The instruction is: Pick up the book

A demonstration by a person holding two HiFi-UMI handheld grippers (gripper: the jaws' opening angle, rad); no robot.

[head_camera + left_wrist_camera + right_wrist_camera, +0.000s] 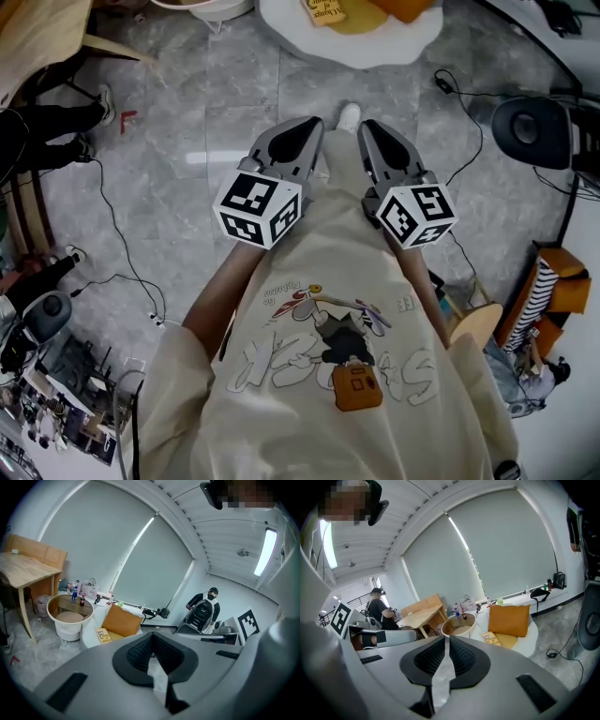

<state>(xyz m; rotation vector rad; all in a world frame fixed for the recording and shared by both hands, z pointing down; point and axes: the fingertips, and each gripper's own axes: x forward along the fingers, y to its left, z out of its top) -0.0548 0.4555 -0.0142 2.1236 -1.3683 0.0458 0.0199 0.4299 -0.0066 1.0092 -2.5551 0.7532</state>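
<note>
Left claw (312,126) and right claw (368,128) are both pinched shut on nothing, carried side by side before the person's chest and aimed ahead, likely because the book (325,11) lies well apart and must be approached first. It rests flat on a white round seat (394,47), just beside an orange cushion (509,619): small, thin, yellow-covered, with dark print too small to read.

Yellow book (491,638) flat on white seat (528,641), beside orange cushion (509,618)
</note>
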